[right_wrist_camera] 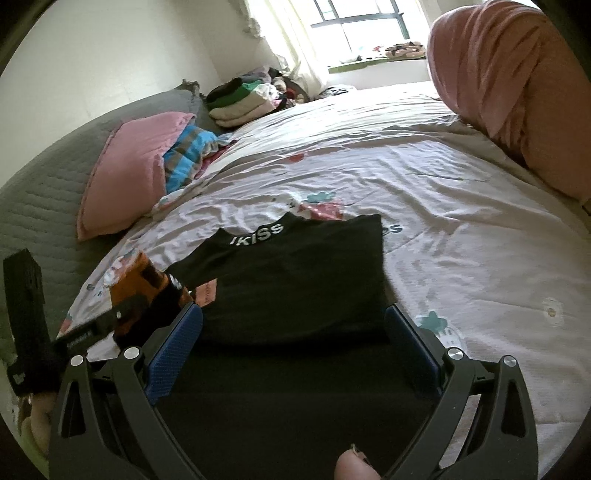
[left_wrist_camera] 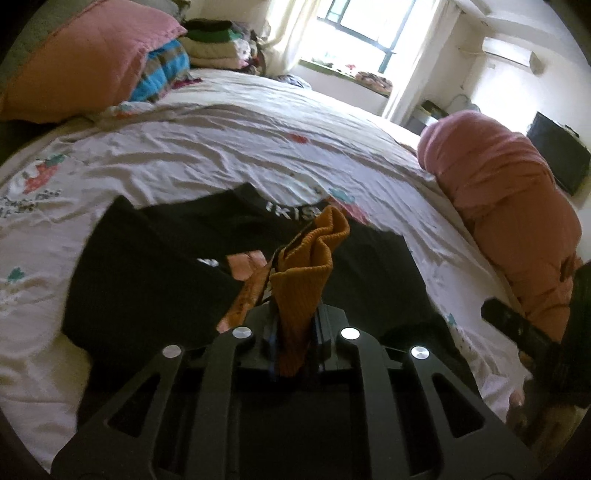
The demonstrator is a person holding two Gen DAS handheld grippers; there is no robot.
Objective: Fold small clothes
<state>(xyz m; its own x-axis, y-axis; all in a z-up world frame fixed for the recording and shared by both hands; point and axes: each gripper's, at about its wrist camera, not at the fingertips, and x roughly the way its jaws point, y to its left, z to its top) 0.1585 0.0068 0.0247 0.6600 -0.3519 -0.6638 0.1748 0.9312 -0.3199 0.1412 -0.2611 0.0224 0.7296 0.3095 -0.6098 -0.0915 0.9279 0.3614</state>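
Left tool (left_wrist_camera: 295, 314) clamps orange cloth (left_wrist_camera: 310, 254) (right tool (right_wrist_camera: 293, 336) gapes).

Daylit bedroom, strong backlight, heavy fisheye curve.

The window (left_wrist_camera: 364, 33) is blown out to white in both views; the bed sheet (right_wrist_camera: 424, 166) below it glares, the black garment (right_wrist_camera: 295, 280) nearer the camera loses detail, and the frame corners go dark and bent.

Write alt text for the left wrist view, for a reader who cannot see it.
The left gripper has its jaws shut on a bunched orange ribbed garment, held above a black garment spread on a wrinkled white printed bedsheet. A pink pillow lies at the far left.
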